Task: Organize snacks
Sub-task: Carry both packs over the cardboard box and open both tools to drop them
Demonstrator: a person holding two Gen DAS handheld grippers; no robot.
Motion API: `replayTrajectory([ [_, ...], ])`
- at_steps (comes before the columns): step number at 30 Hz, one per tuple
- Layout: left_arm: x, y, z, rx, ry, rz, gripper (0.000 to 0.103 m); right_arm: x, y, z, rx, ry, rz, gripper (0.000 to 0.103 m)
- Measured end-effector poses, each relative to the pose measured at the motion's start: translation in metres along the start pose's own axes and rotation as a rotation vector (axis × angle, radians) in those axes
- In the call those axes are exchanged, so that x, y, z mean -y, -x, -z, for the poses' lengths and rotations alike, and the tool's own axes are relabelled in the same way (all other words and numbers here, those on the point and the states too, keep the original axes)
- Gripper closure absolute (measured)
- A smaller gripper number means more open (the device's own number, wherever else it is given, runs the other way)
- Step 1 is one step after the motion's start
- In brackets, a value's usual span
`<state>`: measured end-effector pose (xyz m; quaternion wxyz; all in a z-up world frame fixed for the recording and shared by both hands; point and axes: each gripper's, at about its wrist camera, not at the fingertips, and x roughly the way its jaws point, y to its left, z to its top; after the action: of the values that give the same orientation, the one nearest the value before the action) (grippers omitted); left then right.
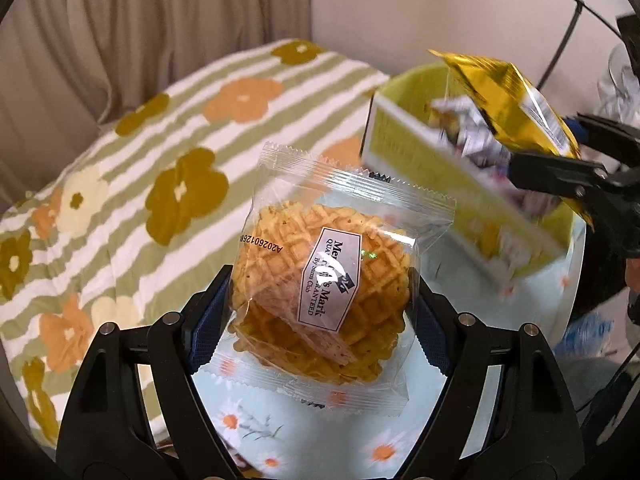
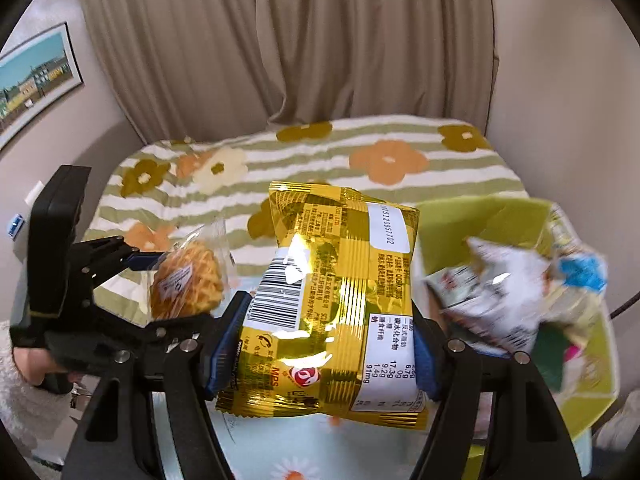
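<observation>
Snack packets (image 1: 476,136) in box (image 1: 420,152)

We are in a home, most likely a bedroom. A bed (image 2: 320,168) fills the background, covered with a quilt (image 1: 120,184) striped green and white and printed with large orange, olive and cream flowers. Behind it, long beige curtains (image 2: 280,48) hang in folds down to the bedding. On the plain wall to the left we see a framed picture (image 2: 36,76) of buildings under a blue sky. In front of us is a table (image 1: 460,420) under a pale blue cloth (image 2: 280,464) with daisies, and on it a green carton (image 1: 432,152) of packaged snacks. All of it is soft, domestic furnishing.
</observation>
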<state>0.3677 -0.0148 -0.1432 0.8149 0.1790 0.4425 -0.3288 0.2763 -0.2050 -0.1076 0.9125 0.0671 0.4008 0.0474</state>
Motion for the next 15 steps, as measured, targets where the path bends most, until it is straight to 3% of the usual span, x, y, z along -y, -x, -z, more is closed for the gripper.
replayTrajectory([
  [7, 0.076, 0.008, -0.063, 0.071, 0.087, -0.014, 0.024, 0.084, 0.039, -0.003, 0.017, 0.042, -0.021, 0.036],
  [15, 0.155, -0.031, -0.119, 0.087, 0.233, 0.028, 0.024, 0.173, 0.059, 0.000, -0.009, 0.065, -0.039, 0.036],
])
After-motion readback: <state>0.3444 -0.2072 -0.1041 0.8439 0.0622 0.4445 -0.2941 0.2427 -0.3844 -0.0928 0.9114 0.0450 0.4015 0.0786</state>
